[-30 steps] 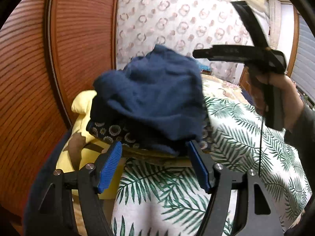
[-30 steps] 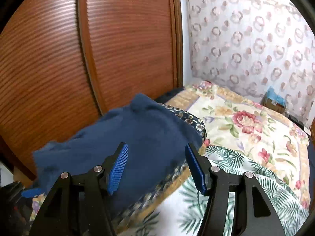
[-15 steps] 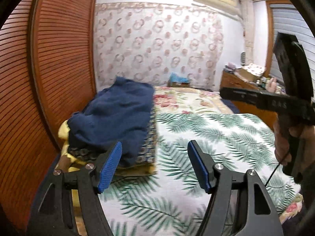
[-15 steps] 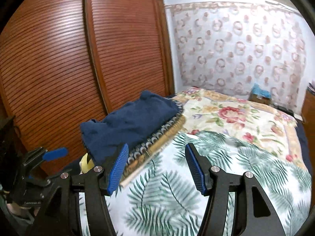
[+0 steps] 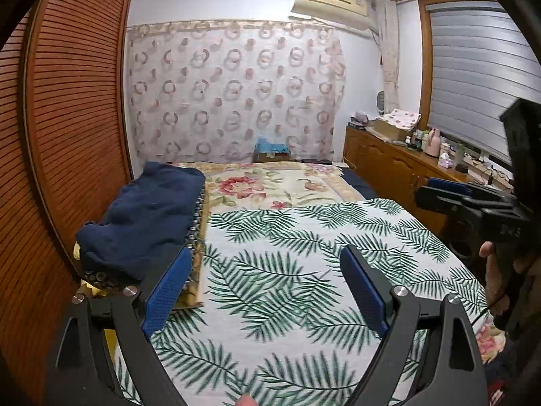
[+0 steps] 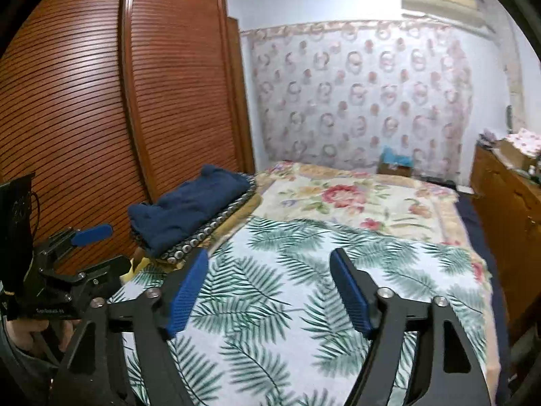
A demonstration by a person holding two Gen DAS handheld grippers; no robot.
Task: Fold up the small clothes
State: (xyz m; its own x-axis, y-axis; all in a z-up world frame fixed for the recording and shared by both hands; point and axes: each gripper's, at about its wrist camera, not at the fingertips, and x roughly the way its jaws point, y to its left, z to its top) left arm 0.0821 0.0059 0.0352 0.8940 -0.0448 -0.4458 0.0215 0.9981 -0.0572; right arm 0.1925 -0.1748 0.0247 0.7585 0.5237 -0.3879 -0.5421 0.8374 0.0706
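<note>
A folded dark blue garment (image 5: 145, 216) lies on top of a stack of folded cloths at the left edge of the bed, next to the wardrobe; it also shows in the right wrist view (image 6: 189, 206). My left gripper (image 5: 267, 270) is open and empty, held above the palm-leaf sheet (image 5: 304, 260), to the right of and nearer than the garment. My right gripper (image 6: 268, 272) is open and empty above the same sheet (image 6: 304, 270). The right gripper's body shows at the right in the left wrist view (image 5: 473, 203).
A brown slatted wardrobe (image 5: 67, 135) stands close along the bed's left side. A floral bedspread (image 5: 270, 182) covers the far half of the bed. A wooden cabinet (image 5: 399, 165) with bottles and boxes runs along the right wall under a window.
Both grippers pulled back and away from the blue garment, which stays on the stack. The views widened from the garment close-up to the whole bed. Jaws stayed open.
</note>
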